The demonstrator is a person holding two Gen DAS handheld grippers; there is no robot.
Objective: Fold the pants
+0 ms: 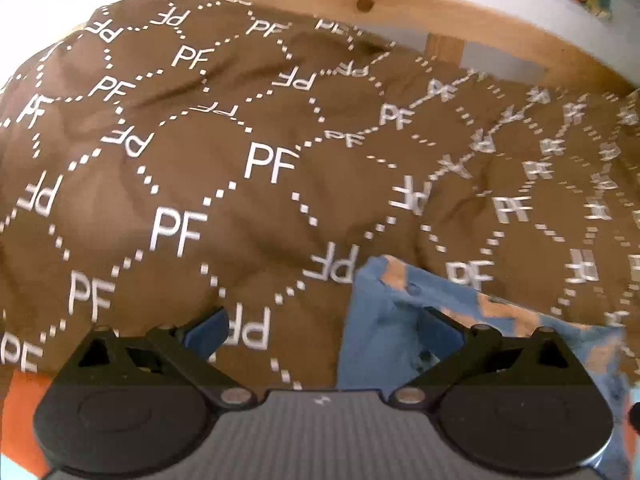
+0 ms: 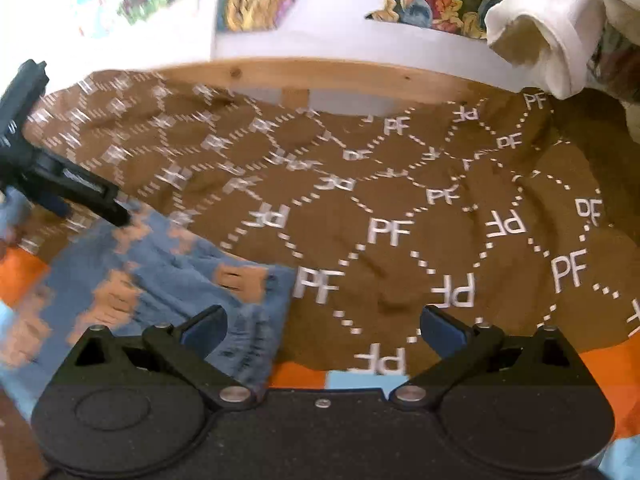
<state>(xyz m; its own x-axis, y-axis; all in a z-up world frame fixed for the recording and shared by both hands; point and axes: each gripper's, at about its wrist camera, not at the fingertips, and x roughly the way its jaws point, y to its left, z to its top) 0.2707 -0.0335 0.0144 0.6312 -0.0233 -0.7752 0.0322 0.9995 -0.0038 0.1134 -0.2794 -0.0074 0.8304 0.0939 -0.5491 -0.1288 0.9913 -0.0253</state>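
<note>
The pants are blue denim with tan patches and lie on a brown blanket. In the left wrist view they sit at the lower right, under my right finger. My left gripper is open and holds nothing. In the right wrist view the pants lie at the lower left, folded edge by my left finger. My right gripper is open and empty above the blanket beside the pants. The left gripper also shows at the far left of the right wrist view, above the pants.
A brown blanket printed with white "PF" letters covers the bed. A wooden bed rail runs along the back. An orange and light blue sheet shows at the near edge. White cloth hangs at the upper right.
</note>
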